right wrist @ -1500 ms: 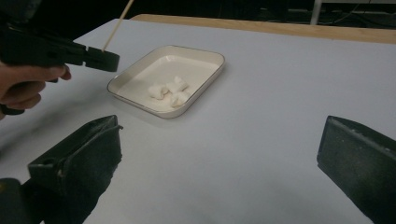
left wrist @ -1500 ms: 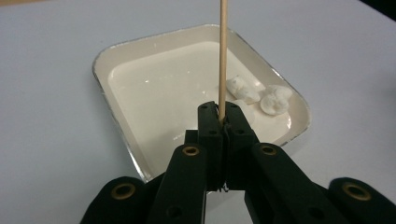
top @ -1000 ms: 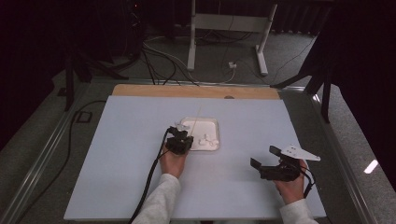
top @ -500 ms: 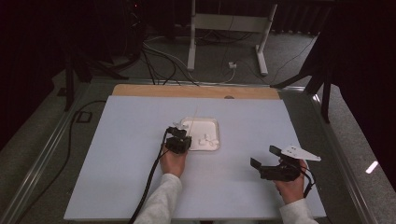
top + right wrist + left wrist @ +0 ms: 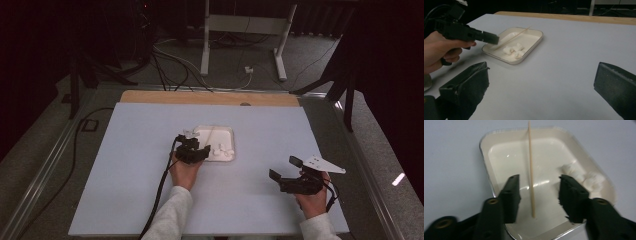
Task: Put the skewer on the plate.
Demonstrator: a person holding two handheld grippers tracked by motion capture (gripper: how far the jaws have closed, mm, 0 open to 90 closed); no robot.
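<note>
Hovering over the near end of the tray [image 5: 486, 152]: left claw [image 5: 537, 195], released, jaws just been opening, pads clear of the stick [image 5: 531, 167] between them. Lying in the tray between those jaws, nearer the left one and touching neither: stick, long axis running straight away from the claw, near tip resting on the tray floor between the pads, far tip crossing the tray's far rim. Just beyond the right jaw, in the tray's right corner: white lumps [image 5: 586, 178], apart from the stick. Held low over the worktop [image 5: 260, 200], well apart from the tray: right claw [image 5: 541, 87], released, jaws spread wide, nothing between them. Seen from there: stick [image 5: 511, 38] laid slantwise along the tray [image 5: 534, 46], lumps [image 5: 514, 51] beside it.
</note>
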